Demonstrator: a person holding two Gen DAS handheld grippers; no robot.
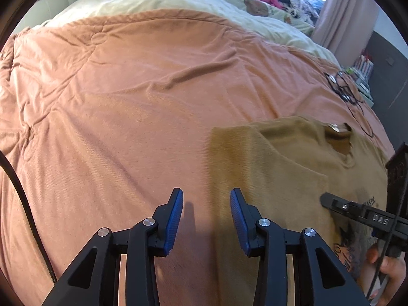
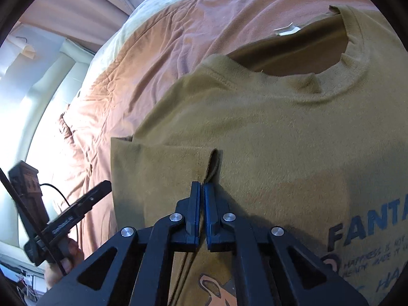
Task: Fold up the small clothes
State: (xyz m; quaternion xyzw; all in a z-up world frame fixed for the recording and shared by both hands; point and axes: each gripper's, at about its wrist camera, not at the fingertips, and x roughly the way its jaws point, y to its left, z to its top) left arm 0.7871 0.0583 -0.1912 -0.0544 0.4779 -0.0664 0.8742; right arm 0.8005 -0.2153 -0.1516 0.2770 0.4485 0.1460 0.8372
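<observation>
A tan T-shirt (image 1: pixel 293 168) with a printed front lies flat on the orange bedspread (image 1: pixel 127 89), neck hole away from me. Its left sleeve side is folded over the body. My left gripper (image 1: pixel 206 216) is open and empty, hovering over the bedspread just left of the shirt's edge. My right gripper (image 2: pixel 202 193) is shut on a pinched fold of the shirt (image 2: pixel 255 127) by the folded sleeve (image 2: pixel 158 176). The right gripper also shows at the right edge of the left wrist view (image 1: pixel 329 200). The left gripper shows at the left of the right wrist view (image 2: pixel 102 188).
A cream duvet (image 1: pixel 204 2) with toys and clothes lies at the far end of the bed. Black cables and glasses (image 1: pixel 344 89) lie on the bedspread beyond the shirt. A pink curtain (image 1: pixel 344 12) and dark furniture stand at the right.
</observation>
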